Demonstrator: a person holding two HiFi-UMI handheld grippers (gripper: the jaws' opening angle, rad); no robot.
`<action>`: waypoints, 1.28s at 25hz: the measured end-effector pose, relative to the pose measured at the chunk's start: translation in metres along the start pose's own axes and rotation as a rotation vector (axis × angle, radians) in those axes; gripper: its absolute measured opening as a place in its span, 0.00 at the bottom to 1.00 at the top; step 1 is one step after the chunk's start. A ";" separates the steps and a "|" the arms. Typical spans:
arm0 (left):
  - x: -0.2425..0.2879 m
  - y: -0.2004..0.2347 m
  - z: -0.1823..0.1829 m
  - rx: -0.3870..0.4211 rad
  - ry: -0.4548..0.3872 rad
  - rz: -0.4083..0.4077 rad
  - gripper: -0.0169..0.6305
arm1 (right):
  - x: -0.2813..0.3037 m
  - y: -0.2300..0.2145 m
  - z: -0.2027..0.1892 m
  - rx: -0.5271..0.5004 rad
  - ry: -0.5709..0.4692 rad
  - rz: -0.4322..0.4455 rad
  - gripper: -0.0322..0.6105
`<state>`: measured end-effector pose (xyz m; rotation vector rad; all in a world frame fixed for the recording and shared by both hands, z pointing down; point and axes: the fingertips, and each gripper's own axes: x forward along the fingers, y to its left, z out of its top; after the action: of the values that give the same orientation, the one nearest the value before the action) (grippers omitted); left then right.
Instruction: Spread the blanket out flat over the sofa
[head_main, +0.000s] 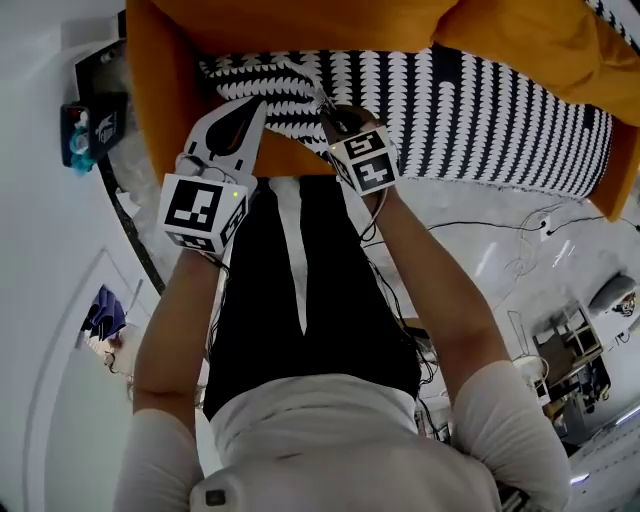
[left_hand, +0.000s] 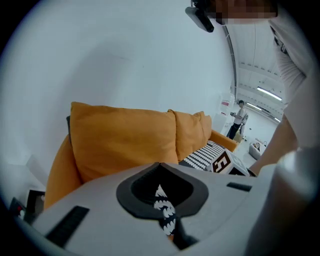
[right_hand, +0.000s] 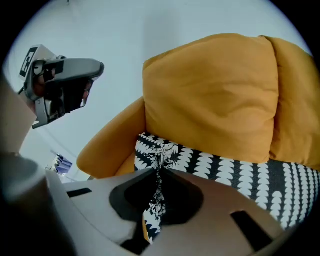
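Observation:
A black-and-white patterned blanket (head_main: 480, 110) lies across the seat of the orange sofa (head_main: 160, 90). My left gripper (head_main: 240, 122) is shut on a bunched bit of the blanket's near edge, and the fabric (left_hand: 164, 212) shows pinched between its jaws. My right gripper (head_main: 335, 120) is close beside it, shut on the same edge, with a strip of blanket (right_hand: 156, 200) running up through its jaws. In the right gripper view the blanket (right_hand: 240, 175) stretches away under the orange back cushions (right_hand: 215, 95). The left gripper (right_hand: 65, 85) shows at that view's upper left.
Two orange back cushions (left_hand: 125, 140) lean on a white wall. A dark shelf with blue items (head_main: 85, 130) stands left of the sofa arm. Cables (head_main: 520, 240) trail over the shiny white floor on the right, near some equipment (head_main: 580, 360). A person (left_hand: 239, 117) stands far off.

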<state>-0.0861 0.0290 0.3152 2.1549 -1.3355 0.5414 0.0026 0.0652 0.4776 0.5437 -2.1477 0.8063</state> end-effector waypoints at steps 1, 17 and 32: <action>-0.007 0.003 -0.003 -0.010 -0.001 0.020 0.04 | 0.001 0.008 0.000 -0.013 0.007 0.015 0.11; -0.118 0.035 -0.063 -0.143 -0.035 0.158 0.04 | 0.024 0.125 -0.019 -0.165 0.096 0.122 0.11; -0.200 0.016 -0.128 -0.184 -0.049 0.189 0.04 | 0.040 0.233 -0.097 -0.280 0.174 0.203 0.11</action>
<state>-0.1930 0.2409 0.3004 1.9167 -1.5625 0.4220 -0.1131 0.2934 0.4718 0.1087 -2.1273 0.6196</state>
